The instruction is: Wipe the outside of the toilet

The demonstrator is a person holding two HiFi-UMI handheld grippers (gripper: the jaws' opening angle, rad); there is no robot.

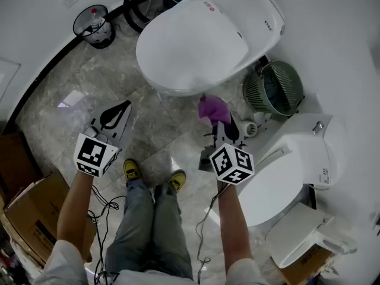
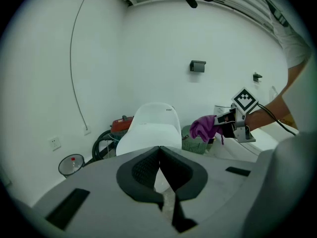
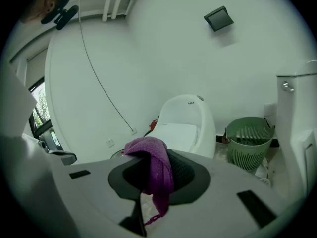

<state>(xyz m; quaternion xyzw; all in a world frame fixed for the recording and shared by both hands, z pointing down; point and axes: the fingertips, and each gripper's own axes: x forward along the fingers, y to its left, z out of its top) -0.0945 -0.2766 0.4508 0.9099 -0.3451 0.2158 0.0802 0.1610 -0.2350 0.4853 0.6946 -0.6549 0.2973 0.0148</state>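
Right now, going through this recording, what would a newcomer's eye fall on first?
The purple cloth stands out, clamped in the right tool just in front of the big white toilet, which has its lid down at the top of the head view. Next comes the green basket, standing between that toilet and a second toilet at the right. The left tool hangs shut and empty over the marble floor.

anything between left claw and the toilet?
No. Head view shows only bare marble floor between the shut left claw and the toilet.
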